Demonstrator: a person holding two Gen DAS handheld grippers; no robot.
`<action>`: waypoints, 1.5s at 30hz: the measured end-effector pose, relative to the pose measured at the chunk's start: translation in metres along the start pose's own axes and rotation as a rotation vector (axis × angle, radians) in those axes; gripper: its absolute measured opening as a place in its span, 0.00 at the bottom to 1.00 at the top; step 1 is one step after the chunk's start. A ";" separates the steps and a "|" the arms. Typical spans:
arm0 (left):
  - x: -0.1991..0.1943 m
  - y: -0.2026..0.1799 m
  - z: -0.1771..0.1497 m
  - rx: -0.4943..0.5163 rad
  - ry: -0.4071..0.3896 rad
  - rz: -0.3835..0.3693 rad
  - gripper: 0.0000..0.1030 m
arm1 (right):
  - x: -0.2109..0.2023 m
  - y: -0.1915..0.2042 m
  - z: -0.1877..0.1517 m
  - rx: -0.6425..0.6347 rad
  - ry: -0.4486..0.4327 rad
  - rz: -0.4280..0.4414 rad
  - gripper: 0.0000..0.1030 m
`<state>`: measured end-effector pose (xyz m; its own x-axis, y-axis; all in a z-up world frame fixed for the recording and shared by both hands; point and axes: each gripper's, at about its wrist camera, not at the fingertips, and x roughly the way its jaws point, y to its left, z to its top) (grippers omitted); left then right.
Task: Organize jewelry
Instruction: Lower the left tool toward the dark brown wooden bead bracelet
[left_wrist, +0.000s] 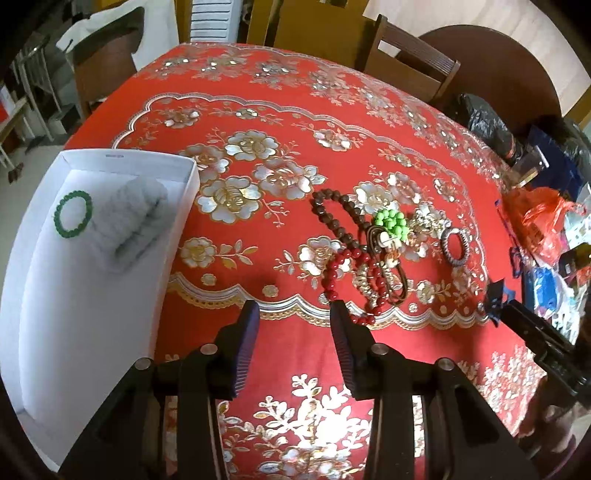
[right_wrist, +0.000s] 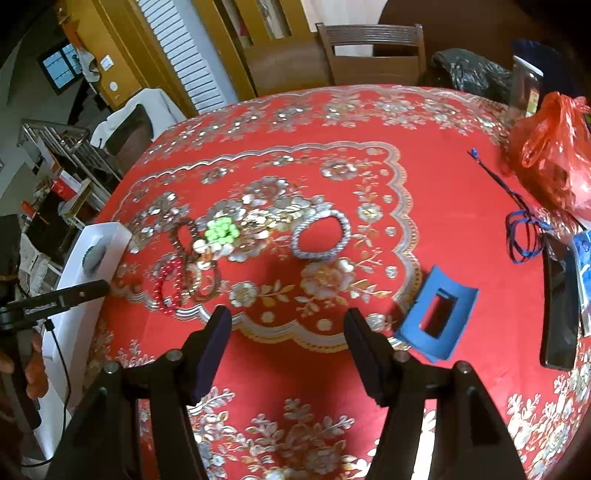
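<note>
We're over a dining table (left_wrist: 280, 110) dressed in a red cloth with gold and silver flowers, chairs and a louvred door behind it. Nearest the camera, the left gripper (left_wrist: 293, 308) hovers with its jaws spread and nothing between them, tips just short of the jewelry heap, lined up, I'd say, for the next pick. The right gripper (right_wrist: 286, 314) hangs likewise, jaws wide and empty, above bare cloth near the table's front edge.

Just beyond the left tips sits the tangle: a red bead bracelet (left_wrist: 338, 275) closest, a brown bead strand (left_wrist: 332, 221) looping behind it, a bright green bead cluster (left_wrist: 391, 221) on top, all overlapping, so lifting one may drag its neighbours. A silver sparkly bracelet (right_wrist: 320, 236) lies apart, the easiest single target.

At the table's left edge waits the white box (left_wrist: 92, 258), already holding a green bead bracelet (left_wrist: 72, 214) beside a grey cushion (left_wrist: 135, 218).

Toward the right edge, clutter: a blue card insert (right_wrist: 436, 314), a blue cord (right_wrist: 524, 236), an orange plastic bag (right_wrist: 554, 166).
</note>
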<state>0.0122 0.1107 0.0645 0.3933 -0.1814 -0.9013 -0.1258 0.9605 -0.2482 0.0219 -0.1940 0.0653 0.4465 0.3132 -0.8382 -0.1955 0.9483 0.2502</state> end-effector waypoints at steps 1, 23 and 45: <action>0.001 -0.001 0.001 -0.001 0.004 -0.005 0.50 | 0.001 -0.003 0.001 0.007 0.001 -0.002 0.64; 0.029 -0.062 0.023 0.123 0.001 -0.001 0.50 | 0.024 -0.015 0.024 0.028 0.024 0.040 0.64; 0.049 -0.006 0.059 -0.008 0.017 0.068 0.50 | 0.129 0.088 0.056 -0.220 0.122 0.125 0.33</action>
<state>0.0859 0.1083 0.0426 0.3681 -0.1198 -0.9221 -0.1589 0.9690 -0.1893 0.1109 -0.0677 0.0063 0.3015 0.4058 -0.8628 -0.4335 0.8643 0.2550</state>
